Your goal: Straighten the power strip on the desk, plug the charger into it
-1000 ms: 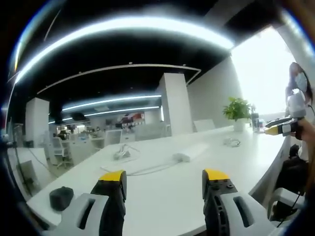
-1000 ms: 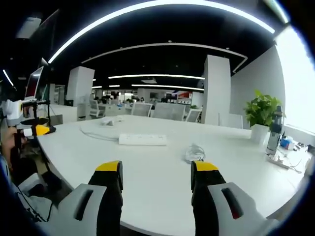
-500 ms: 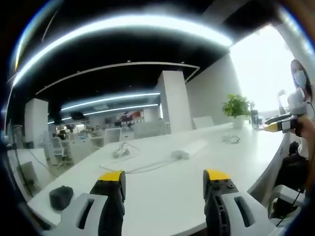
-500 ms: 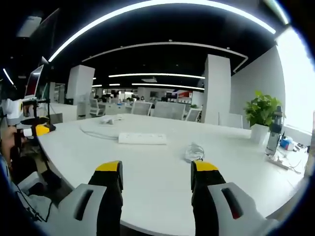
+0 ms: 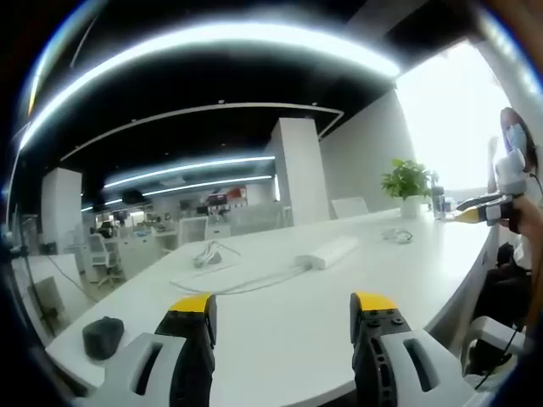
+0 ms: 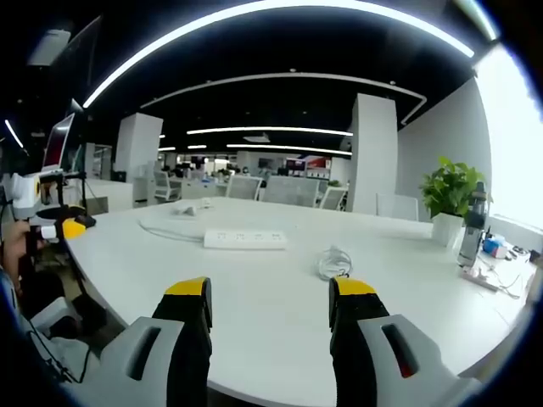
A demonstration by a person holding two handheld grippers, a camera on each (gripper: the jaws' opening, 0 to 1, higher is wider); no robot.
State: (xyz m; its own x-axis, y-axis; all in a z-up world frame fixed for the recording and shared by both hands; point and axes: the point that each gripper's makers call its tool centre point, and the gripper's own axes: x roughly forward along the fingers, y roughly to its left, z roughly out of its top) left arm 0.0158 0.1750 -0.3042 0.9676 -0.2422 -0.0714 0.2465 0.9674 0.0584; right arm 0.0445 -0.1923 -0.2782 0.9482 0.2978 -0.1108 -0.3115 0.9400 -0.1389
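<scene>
1. The desk (image 6: 280, 297) was one big curved slab, smooth glossy white, and its rounded near edge ran right under both your grippers, with loads of bare top between that edge and the gear.
2. The potted plant (image 6: 451, 197) stood leafy and green in a white pot near the far right edge in the right gripper view.
3. The power strip (image 6: 245, 240) lay flat mid-desk, a long white plastic bar lying across the right gripper view, with its thin white cable (image 6: 165, 231) trailing off left.
4. The charger (image 6: 335, 264), a loose whitish coil, sat just right of the strip, apart from it.
5. Your left gripper (image 5: 278, 307) and right gripper (image 6: 269, 292) both had jaws spread wide, holding nothing, yellow-tipped black pads hanging over the near edge.
6. A small dark lump (image 5: 103, 337) sat near the left corner.
</scene>
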